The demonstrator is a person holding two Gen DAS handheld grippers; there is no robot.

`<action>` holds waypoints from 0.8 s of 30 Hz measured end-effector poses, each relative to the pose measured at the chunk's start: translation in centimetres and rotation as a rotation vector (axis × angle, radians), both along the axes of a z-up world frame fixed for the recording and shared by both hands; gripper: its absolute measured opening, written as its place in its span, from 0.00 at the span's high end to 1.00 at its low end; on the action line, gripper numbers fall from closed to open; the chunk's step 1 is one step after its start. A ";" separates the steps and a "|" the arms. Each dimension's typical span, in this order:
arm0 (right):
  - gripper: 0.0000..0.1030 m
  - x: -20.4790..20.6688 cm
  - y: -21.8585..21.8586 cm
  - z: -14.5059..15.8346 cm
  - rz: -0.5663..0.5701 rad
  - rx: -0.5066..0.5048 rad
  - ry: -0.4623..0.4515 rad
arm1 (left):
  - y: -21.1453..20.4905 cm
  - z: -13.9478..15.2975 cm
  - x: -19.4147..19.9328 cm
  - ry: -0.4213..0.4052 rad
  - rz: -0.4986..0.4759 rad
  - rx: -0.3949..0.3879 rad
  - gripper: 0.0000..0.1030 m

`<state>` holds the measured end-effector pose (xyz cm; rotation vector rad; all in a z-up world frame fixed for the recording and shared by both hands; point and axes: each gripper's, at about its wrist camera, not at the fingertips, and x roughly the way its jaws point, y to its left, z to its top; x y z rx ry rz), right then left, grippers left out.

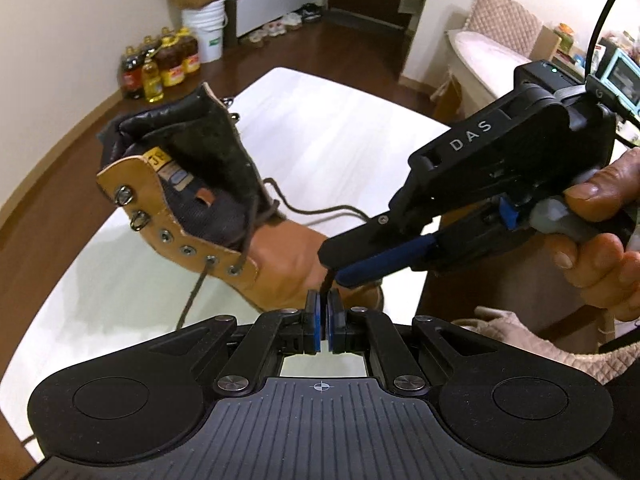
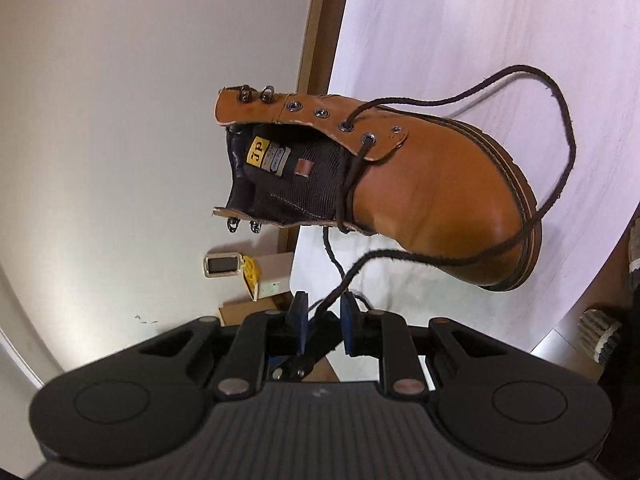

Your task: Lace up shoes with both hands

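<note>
Left gripper: blue pads nearly together, pinching a dark lace end that rises from between them at 12 o'clock.

Right gripper: jaws narrowly apart; the lace runs down into the gap between the blue pads, and contact with either pad cannot be made out. In the left wrist view the same tool enters from 3 o'clock, fingers close around the lace directly above the left pads, with the person's bare hand on its handle.

Boot: tan leather ankle boot, dark welted sole, black mesh tongue bearing a yellow label, brass eyelets with metal hooks near the collar. It sits on the white table; from the left wrist view it is at 11 o'clock, collar nearest.

Lace: dark brown cord, threaded through the lowest two eyelets only, looping wide around the toe and back toward the grippers.

Beyond, at 11 o'clock in the left view: oil bottles and a white bucket on the floor.

Obscured: the lace tip inside either grip; the boot's heel.
</note>
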<state>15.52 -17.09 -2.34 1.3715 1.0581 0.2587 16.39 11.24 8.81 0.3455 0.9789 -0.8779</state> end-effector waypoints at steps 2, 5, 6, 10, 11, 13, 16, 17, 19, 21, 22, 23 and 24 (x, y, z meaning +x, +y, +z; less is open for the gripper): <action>0.80 0.0 -0.1 -0.2 -0.008 -0.011 0.014 | 0.0 0.2 -0.1 -0.003 0.001 -0.005 0.97; 0.80 -0.2 -0.3 -0.3 -0.011 -0.005 0.018 | 0.1 0.4 -0.3 -0.004 -0.004 -0.011 0.97; 0.81 -0.2 -0.4 -0.4 -0.012 -0.003 0.022 | 0.1 0.4 -0.3 -0.002 -0.006 -0.009 0.97; 0.97 0.2 -0.6 -0.5 0.001 -0.001 0.002 | 0.1 0.4 -0.3 0.003 0.004 -0.001 0.96; 0.97 0.4 -0.7 -0.4 0.004 -0.005 -0.009 | 0.1 0.4 -0.2 0.004 0.009 0.001 0.96; 0.97 0.8 -0.9 -0.2 0.010 -0.013 -0.030 | 0.1 0.5 0.0 0.006 0.020 0.006 0.96; 0.97 1.2 -1.4 -0.1 -0.016 -0.046 -0.047 | 0.2 0.5 0.5 0.006 0.053 0.015 0.96; 0.97 1.6 -1.7 -0.1 -0.043 -0.066 -0.059 | 0.3 0.4 0.7 0.010 0.064 0.016 0.96; 0.97 2.4 -2.0 -0.1 -0.064 -0.088 -0.082 | 0.5 0.3 0.9 0.004 0.081 0.020 0.96; 0.97 3.5 -2.1 0.0 -0.082 -0.105 -0.110 | 0.7 0.2 1.0 0.001 0.099 0.035 0.96; 0.97 3.9 -2.0 0.0 -0.091 -0.109 -0.119 | 0.9 0.1 1.1 0.002 0.109 0.038 0.96; 0.97 4.3 -1.9 0.0 -0.100 -0.113 -0.128 | 1.1 0.0 1.2 0.004 0.120 0.040 0.96; 0.97 4.6 -1.8 -0.1 -0.111 -0.116 -0.135 | 1.2 -0.1 1.3 0.003 0.130 0.042 0.96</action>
